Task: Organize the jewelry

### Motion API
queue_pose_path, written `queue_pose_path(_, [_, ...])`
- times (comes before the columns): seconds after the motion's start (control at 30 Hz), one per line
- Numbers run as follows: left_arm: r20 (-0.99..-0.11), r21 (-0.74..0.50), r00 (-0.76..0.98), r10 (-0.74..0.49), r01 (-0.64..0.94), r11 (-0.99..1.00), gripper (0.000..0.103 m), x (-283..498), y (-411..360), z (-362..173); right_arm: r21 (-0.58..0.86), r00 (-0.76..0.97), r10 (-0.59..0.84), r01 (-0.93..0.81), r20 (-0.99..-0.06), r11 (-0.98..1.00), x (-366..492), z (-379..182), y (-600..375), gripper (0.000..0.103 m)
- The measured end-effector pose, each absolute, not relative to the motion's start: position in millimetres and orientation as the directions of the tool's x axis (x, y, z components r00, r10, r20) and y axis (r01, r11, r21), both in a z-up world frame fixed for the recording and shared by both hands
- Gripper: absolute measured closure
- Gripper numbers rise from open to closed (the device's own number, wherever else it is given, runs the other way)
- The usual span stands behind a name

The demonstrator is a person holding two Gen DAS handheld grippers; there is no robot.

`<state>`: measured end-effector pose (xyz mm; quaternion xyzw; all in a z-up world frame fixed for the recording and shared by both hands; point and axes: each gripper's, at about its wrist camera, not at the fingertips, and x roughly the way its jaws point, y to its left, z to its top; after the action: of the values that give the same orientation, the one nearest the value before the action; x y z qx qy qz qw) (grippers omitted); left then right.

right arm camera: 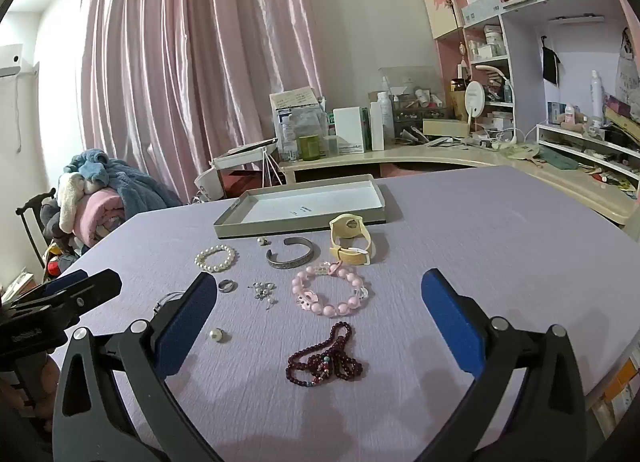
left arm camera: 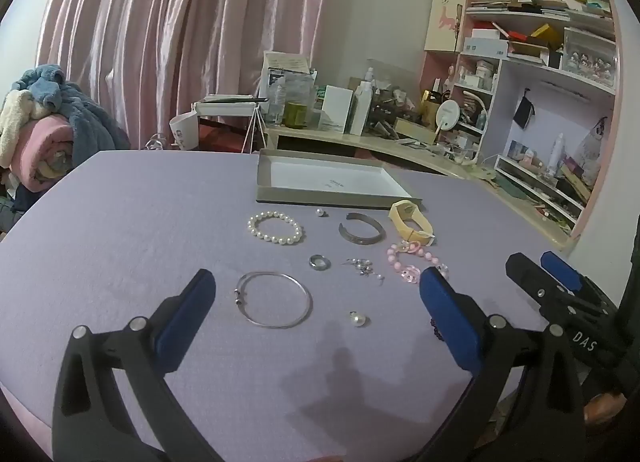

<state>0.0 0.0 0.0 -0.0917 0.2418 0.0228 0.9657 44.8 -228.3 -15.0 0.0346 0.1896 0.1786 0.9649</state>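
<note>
Both the left hand-held gripper (left arm camera: 316, 294) and the right hand-held gripper (right arm camera: 316, 298) stand wide open over the near edge of the table (right arm camera: 500, 230), holding nothing. The dark red bead string (right arm camera: 326, 358) lies nearest the right one; I judge it best pinched across its bunched loops so none trail. Beyond lie a thin silver bangle (left arm camera: 274, 299), a loose pearl (right arm camera: 215, 335), a pink bead bracelet (right arm camera: 332, 292), a pearl bracelet (left arm camera: 275, 227) and a cuff (right arm camera: 294, 253). Farthest, the shallow grey tray (right arm camera: 298, 222) sits empty, awaiting the pieces.
</note>
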Motion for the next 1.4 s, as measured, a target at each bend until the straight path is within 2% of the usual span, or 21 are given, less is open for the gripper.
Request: queue_pose_path(1.4, [-0.482,-0.158,0.876,0.005,-0.093,0.983,0.002,-0.1,1.3,0.1,0.143,0.863,0.361,-0.331,-0.355,0.933,47.2,-15.3,-229.0,0.001])
